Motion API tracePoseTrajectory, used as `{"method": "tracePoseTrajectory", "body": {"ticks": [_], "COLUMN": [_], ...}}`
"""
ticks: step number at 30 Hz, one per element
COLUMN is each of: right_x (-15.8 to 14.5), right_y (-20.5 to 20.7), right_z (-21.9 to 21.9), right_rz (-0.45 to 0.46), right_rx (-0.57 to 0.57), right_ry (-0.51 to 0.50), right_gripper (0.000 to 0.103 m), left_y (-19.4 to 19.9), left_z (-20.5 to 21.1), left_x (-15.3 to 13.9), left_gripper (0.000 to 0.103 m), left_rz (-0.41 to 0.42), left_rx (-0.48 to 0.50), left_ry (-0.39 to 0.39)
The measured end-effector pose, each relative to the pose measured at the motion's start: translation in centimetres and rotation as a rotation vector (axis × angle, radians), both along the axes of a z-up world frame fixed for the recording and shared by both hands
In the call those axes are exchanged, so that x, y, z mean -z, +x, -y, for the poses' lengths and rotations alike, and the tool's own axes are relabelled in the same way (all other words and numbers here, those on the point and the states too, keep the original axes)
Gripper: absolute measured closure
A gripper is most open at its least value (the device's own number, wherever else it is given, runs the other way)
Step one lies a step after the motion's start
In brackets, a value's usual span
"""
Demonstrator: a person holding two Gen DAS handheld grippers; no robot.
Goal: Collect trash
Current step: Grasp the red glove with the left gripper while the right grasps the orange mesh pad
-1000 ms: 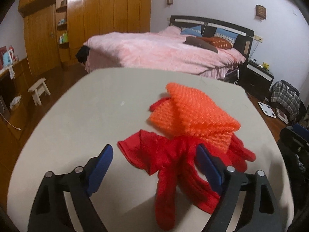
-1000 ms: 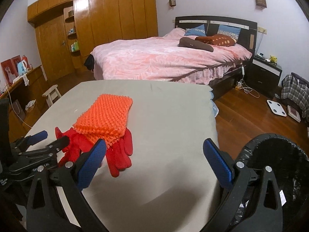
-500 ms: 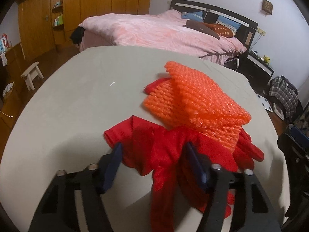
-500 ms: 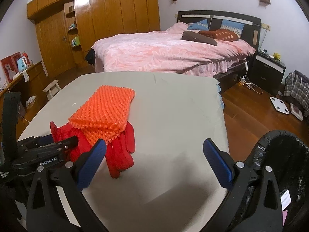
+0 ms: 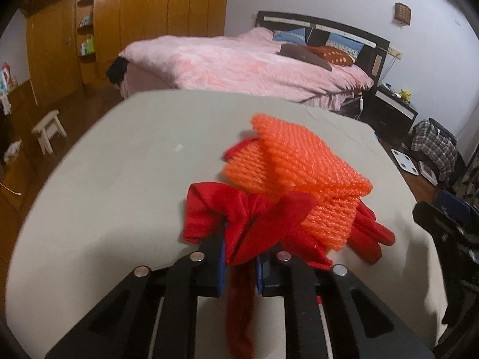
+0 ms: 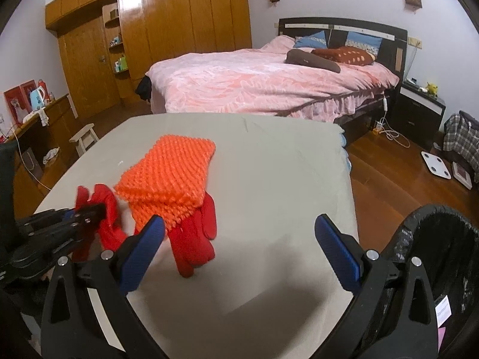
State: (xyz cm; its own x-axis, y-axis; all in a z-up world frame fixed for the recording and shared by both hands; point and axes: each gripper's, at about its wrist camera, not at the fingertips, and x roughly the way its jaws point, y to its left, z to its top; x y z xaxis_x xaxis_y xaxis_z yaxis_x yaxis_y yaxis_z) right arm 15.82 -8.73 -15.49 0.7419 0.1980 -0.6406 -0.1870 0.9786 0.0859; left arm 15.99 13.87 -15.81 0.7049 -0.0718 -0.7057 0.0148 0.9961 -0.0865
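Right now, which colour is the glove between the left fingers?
Red; the glove shows best in the left wrist view.

The left wrist view sits low and close over the surface [image 5: 113,185], looking forward and down along its jaws at the red glove [image 5: 254,221] bunched right at their tips. The right wrist view looks the same way from farther back, the bin [image 6: 443,257] just right of its jaws. Both views share the surface, the glove, the orange mesh [image 6: 173,173], the bed [image 6: 254,86] beyond and the wardrobe [image 5: 167,9]; each view catches the other gripper at its edge.
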Motion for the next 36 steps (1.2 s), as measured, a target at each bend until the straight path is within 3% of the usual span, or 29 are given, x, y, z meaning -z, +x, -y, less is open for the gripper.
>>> {"method": "tracePoseTrajectory", "body": {"ticks": [12, 18, 29, 33, 36], "right_x": [-1.9, -0.8, 1.7, 2.2, 2.5], "right_y": [3.5, 6.3, 7.1, 7.4, 7.3], "right_z": [-3.5, -5.7, -7.1, -7.0, -6.9], "right_rz": [0.032, -0.011, -0.082, -0.108, -0.126], "right_rx": [-0.032, -0.052, -0.081, -0.097, -0.113], "right_ry": [0.032, 0.012, -0.004, 0.021, 0.048], "right_gripper": [0.006, 0.006, 0.013, 0.024, 0.045], "left_y": [0.8, 1.5, 1.5, 1.7, 1.7], "left_z": [-3.8, -4.5, -4.7, -4.6, -4.5], "left_x": [-2.7, -1.9, -1.2, -1.3, -1.4], "left_gripper": [0.088, 0.089, 0.088, 0.088, 0.088], "left_rz": [0.072, 0.067, 0.060, 0.063, 0.063], "left_rx": [-0.082, -0.084, -0.077, -0.070, -0.066], "left_ry": [-0.003, -0.013, -0.029, -0.023, -0.022]}}
